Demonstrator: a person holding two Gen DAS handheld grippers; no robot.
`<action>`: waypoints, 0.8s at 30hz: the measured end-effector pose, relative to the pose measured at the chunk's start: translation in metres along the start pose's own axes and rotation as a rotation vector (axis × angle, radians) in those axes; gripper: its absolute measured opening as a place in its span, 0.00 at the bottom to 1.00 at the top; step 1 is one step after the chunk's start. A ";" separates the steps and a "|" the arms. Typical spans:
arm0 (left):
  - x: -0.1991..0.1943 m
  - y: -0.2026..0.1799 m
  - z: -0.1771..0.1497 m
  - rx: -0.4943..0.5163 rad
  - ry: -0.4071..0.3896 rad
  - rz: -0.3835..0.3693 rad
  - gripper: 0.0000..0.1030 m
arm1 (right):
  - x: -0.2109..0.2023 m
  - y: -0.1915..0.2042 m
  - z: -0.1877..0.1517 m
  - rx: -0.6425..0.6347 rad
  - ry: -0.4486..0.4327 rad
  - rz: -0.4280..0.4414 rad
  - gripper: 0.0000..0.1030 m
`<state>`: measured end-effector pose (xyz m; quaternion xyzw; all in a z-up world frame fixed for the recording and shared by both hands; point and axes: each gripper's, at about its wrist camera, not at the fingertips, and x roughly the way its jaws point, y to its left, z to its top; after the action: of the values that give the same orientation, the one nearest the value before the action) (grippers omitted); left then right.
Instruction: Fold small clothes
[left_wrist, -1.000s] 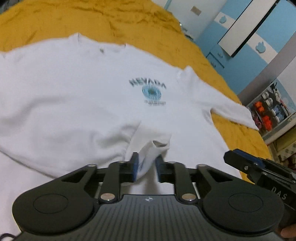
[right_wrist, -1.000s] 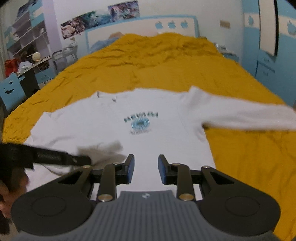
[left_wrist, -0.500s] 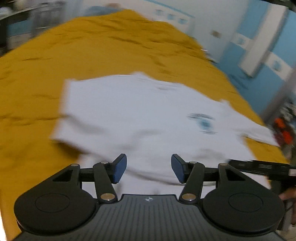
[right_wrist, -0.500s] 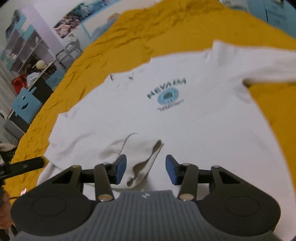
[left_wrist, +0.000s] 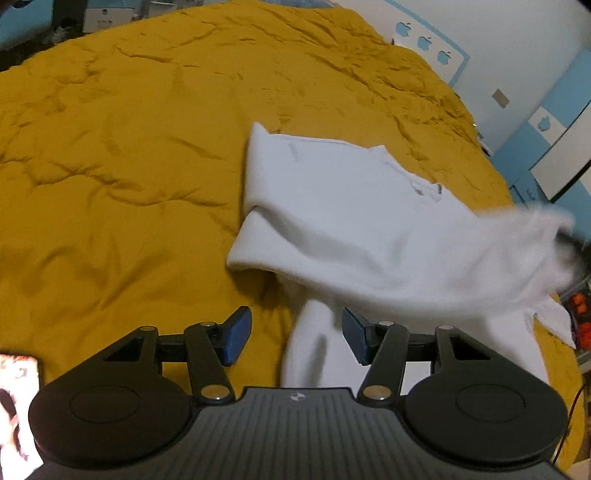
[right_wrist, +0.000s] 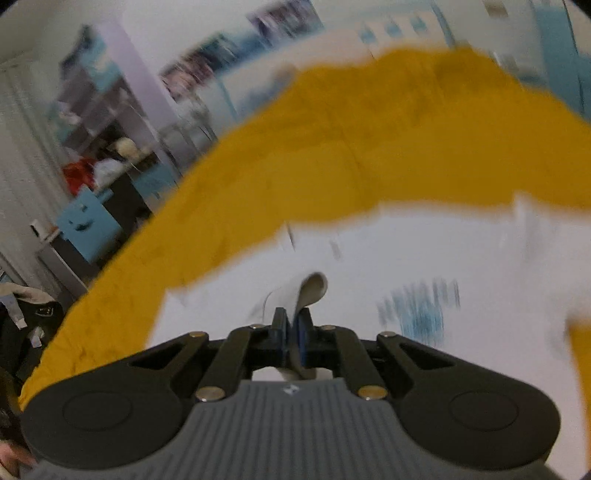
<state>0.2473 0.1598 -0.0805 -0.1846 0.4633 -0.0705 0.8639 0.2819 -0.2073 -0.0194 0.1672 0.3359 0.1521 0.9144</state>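
A white long-sleeved sweatshirt (left_wrist: 354, 206) with a blue NEVADA print (right_wrist: 421, 306) lies on the yellow bedspread (left_wrist: 129, 147). My right gripper (right_wrist: 293, 328) is shut on a cuff of the sweatshirt's sleeve (right_wrist: 312, 288), which sticks up between its fingers. In the left wrist view that sleeve is lifted and stretched across the body toward the right, blurred by motion (left_wrist: 517, 251). My left gripper (left_wrist: 295, 332) is open and empty, low over the bedspread at the sweatshirt's near left edge.
The bedspread spreads wide to the left of the sweatshirt. Blue and white wardrobe doors (left_wrist: 554, 147) stand on the right. A blue desk and shelves (right_wrist: 92, 218) stand left of the bed.
My left gripper let go of the sleeve cuff and drew back to the left. My right gripper closed on the cuff and is pulling the sleeve up and across the sweatshirt.
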 end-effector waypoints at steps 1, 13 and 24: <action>0.001 0.003 0.000 0.008 0.006 -0.003 0.66 | -0.003 0.005 0.018 -0.018 -0.039 0.005 0.01; 0.071 -0.012 0.021 0.034 0.049 0.072 0.40 | -0.011 0.003 0.091 -0.049 -0.168 -0.018 0.01; 0.047 0.013 0.046 -0.055 -0.031 0.050 0.05 | -0.005 -0.022 0.094 -0.034 -0.168 0.000 0.01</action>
<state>0.3114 0.1694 -0.0989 -0.1977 0.4560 -0.0334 0.8671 0.3442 -0.2479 0.0424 0.1635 0.2555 0.1433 0.9420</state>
